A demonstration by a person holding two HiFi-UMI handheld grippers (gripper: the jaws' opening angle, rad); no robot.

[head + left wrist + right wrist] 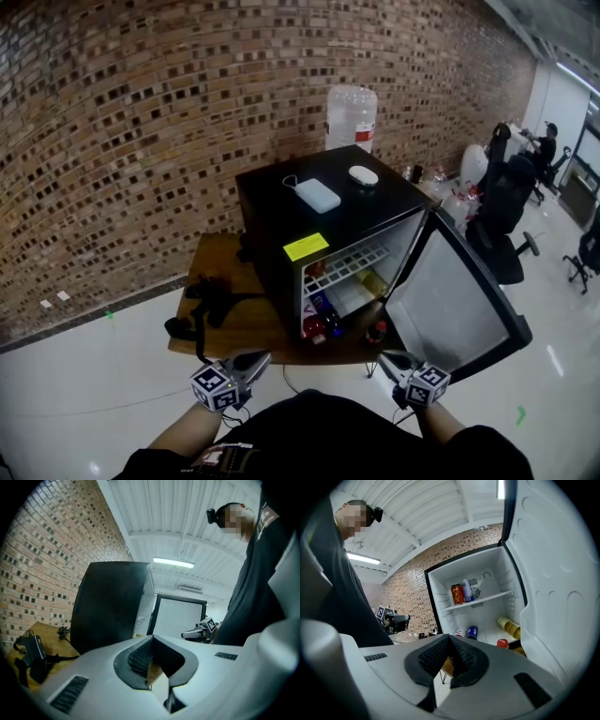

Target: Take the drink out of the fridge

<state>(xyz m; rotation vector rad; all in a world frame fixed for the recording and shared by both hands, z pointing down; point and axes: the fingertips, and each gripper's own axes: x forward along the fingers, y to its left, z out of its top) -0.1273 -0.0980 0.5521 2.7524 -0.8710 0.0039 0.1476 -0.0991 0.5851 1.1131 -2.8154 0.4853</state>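
Note:
A black mini fridge [281, 202] stands on a low wooden table [217, 258] with its door [455, 300] swung wide to the right. Inside, a red can [457, 594] and a blue-white can [467, 590] stand on the upper shelf. A blue can [471, 632], a yellow bottle [509, 626] and a red-capped bottle [502, 643] lie lower down. My right gripper [450, 656] is shut and empty, short of the fridge opening. My left gripper [152, 656] is also shut on nothing, facing the fridge's black side. Both grippers [246, 361] [394, 361] hover near the table's front edge.
On the fridge top lie a white box [316, 195] and a white mouse [363, 175]. A water jug [352, 117] stands behind it by the brick wall. Black straps and cables [211, 300] lie on the table's left. Office chairs [506, 206] stand at the right.

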